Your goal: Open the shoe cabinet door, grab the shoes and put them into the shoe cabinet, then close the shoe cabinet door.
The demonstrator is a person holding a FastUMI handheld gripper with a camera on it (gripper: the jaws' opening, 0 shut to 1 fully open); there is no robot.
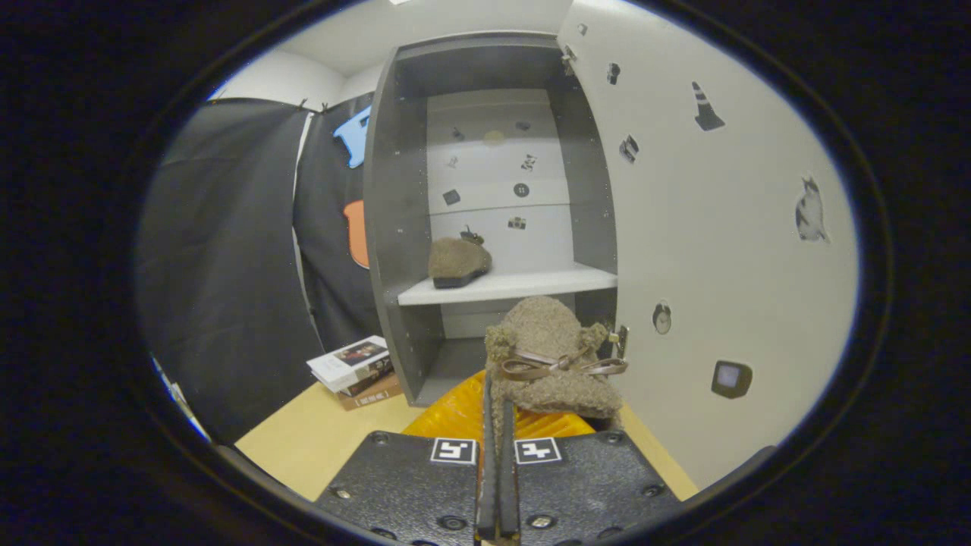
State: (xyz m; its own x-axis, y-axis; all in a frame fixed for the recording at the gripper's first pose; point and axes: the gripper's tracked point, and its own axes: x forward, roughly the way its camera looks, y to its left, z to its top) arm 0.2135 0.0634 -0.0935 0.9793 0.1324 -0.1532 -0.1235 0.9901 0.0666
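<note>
The shoe cabinet [394, 189] stands with its door [721, 227] swung open; one fuzzy shoe [458, 262] sits on the shelf [531, 284]. The gripper [498, 425], fingers clamped on the second shoe [550, 356] (held ahead, short of the opening), is mid-carry. Next: advance it onto the shelf.

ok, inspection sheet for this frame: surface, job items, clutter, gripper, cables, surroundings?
Surface: light wooden floor, with a yellow ribbed mat just ahead of the fingers.
Job's things: shoe cabinet open, its door swung wide beside the fingers; one fuzzy brown shoe on the white shelf; second shoe, with a bow, held in front of the lower compartment.
Clutter: stack of books on the floor beside the cabinet.
Gripper: gripper shut on the second shoe's edge, fingers nearly together.
Cables: nothing seen.
Surroundings: black cloth wall beside the cabinet; small stickers on door and back panel.
</note>
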